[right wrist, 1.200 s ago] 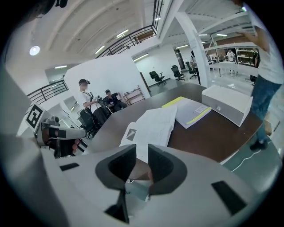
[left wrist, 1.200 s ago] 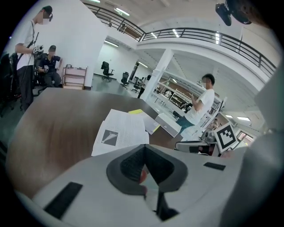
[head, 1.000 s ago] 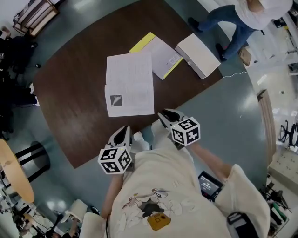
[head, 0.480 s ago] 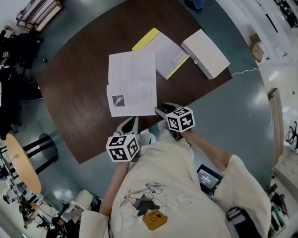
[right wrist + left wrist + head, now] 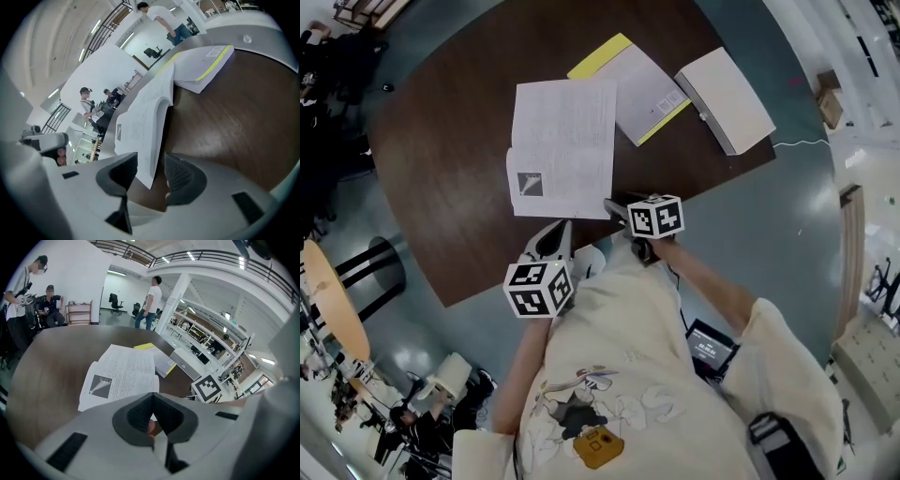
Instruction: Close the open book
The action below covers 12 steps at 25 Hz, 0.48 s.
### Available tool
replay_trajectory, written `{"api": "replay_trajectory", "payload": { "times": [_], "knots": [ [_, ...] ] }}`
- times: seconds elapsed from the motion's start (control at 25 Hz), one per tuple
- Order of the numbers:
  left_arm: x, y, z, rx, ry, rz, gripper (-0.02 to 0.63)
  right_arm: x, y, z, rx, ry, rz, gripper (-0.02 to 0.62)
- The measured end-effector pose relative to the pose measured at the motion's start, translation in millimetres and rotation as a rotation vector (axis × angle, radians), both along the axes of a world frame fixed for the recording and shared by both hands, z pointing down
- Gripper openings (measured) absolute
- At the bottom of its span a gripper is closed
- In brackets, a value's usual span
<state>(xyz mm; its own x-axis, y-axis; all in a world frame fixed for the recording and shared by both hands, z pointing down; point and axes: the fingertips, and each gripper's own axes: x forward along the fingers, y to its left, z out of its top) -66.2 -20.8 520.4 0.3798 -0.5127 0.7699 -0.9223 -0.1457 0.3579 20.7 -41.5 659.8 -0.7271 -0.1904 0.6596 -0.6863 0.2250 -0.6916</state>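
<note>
Lying open on the surface (image 5: pixel 441 169) at twelve o'clock, the book (image 5: pixel 562 148) is not yet closed. Its five o'clock corner sits ungripped between the right tongs (image 5: pixel 150 176), jaws just widened; the left tongs (image 5: pixel 152 397) are pressed together, empty.

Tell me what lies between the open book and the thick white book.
A closed book with a yellow edge lies between the open book and the thick white book. The head view shows it.
</note>
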Motion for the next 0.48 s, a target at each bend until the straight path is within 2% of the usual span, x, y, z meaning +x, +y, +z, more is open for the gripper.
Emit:
{"api": "replay_trajectory", "payload": {
  "times": [0.16, 0.32, 0.48],
  "knots": [
    [-6, 3, 3, -0.005, -0.003, -0.042, 0.006, -6, 1, 7, -0.036, -0.034, -0.011, 0.170],
    [-13, 9, 5, -0.014, -0.007, -0.072, 0.006, -13, -1, 9, -0.094, -0.063, 0.021, 0.170],
    [-13, 14, 7, -0.020, -0.008, -0.076, 0.006, -16, -1, 13, -0.113, -0.045, 0.013, 0.150]
  ]
}}
